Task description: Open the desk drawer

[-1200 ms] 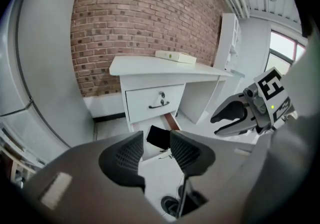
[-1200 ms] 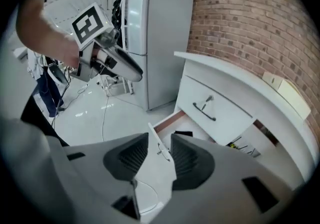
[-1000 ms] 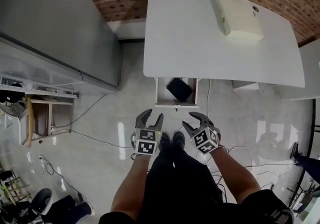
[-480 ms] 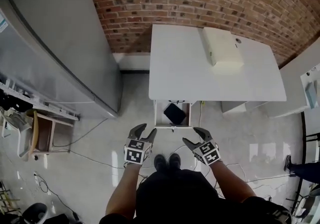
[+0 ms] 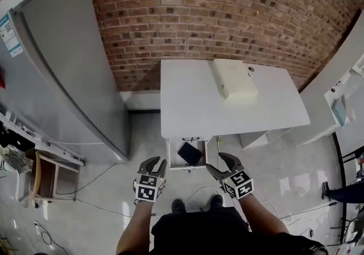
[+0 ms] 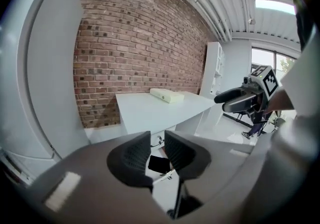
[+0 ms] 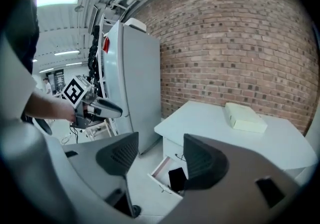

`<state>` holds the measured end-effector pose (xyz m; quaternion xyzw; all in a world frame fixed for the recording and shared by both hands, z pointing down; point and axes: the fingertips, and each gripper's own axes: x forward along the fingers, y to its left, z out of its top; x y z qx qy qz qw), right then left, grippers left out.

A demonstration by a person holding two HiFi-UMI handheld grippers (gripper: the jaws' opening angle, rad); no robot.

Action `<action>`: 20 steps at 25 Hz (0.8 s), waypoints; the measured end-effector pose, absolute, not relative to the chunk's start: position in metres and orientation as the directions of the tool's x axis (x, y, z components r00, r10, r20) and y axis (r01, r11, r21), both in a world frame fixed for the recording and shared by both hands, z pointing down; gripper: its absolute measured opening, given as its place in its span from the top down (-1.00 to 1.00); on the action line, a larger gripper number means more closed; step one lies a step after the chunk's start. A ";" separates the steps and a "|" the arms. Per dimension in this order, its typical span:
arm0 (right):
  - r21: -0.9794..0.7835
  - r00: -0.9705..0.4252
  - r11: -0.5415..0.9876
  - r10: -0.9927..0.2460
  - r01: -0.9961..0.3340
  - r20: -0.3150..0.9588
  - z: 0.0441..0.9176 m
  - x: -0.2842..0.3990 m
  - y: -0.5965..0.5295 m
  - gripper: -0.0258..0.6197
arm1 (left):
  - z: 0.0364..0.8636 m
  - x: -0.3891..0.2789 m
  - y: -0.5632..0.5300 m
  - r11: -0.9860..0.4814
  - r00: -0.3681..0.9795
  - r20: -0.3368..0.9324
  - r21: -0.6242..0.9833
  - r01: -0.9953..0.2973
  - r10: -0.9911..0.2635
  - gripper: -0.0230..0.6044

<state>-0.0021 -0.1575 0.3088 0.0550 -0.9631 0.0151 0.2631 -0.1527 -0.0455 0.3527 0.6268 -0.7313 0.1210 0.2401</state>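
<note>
The brick wall fills the far side, with a tall grey refrigerator on my left, and the white surface stands against the wall with a cream box lying flat near its back. The drawer hangs under the front edge of the surface toward its left end. It is pulled well out over the floor, far enough that a flat black item lying inside shows from above, so I judge the opening done. That is why I hold both tools off it. My forearms reach forward from my body, side by side, each tool tilted forward and down toward the drawer with its marker cube facing up. The left tool hangs off the drawer's left front corner and the right tool off its right front corner, neither touching it. The left tool's jaws have just been closing and stand a narrow gap apart with nothing between them. The right tool's jaws have just been opening and stand wide, also empty.
</note>
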 end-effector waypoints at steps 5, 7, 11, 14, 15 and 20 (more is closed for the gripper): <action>-0.021 -0.880 0.993 -0.091 -0.114 0.467 0.291 0.013 -0.161 0.11 | 0.333 -0.160 -0.054 0.236 -0.170 0.468 0.087 -0.968 -0.867 0.79; -0.052 -0.891 0.992 -0.078 -0.113 0.448 0.285 0.017 -0.164 0.11 | 0.323 -0.158 -0.055 0.249 -0.193 0.463 0.063 -0.966 -0.865 0.83; -0.073 -0.906 0.994 -0.048 -0.086 0.421 0.271 0.023 -0.174 0.11 | 0.301 -0.149 -0.060 0.296 -0.239 0.440 0.063 -0.953 -0.865 0.85; -0.036 -0.923 0.999 -0.015 -0.032 0.384 0.256 0.028 -0.183 0.23 | 0.283 -0.141 -0.066 0.340 -0.277 0.414 0.083 -0.937 -0.867 0.85; -0.030 -0.930 0.999 -0.005 -0.017 0.368 0.250 0.031 -0.187 0.41 | 0.275 -0.137 -0.068 0.352 -0.291 0.401 0.086 -0.932 -0.869 0.85; -0.057 -0.954 0.998 0.051 0.036 0.294 0.220 0.054 -0.223 0.73 | 0.232 -0.102 -0.092 0.337 -0.288 0.335 0.097 -0.936 -0.897 0.89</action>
